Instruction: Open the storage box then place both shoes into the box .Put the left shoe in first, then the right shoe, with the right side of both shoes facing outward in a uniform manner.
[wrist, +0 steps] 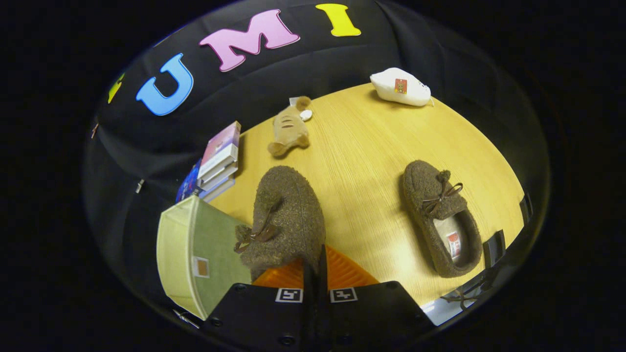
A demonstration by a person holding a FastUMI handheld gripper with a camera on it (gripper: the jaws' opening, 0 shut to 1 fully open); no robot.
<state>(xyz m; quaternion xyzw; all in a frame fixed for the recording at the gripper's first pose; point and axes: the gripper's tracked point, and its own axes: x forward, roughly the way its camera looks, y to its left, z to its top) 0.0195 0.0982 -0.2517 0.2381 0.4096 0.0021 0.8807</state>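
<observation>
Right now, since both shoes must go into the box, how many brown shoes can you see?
2. One brown shoe is clamped between the gripper fingers, beside the green box. The other shoe lies on the wooden table, off to the right.

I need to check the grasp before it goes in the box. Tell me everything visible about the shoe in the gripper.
The held shoe is a brown, fuzzy, fleece-like moccasin slipper with a dark lace bow at its front. The gripper is shut on it, fingers pinching its near edge. It hangs toe away, raised above the wooden table, beside the pale green storage box.
</observation>
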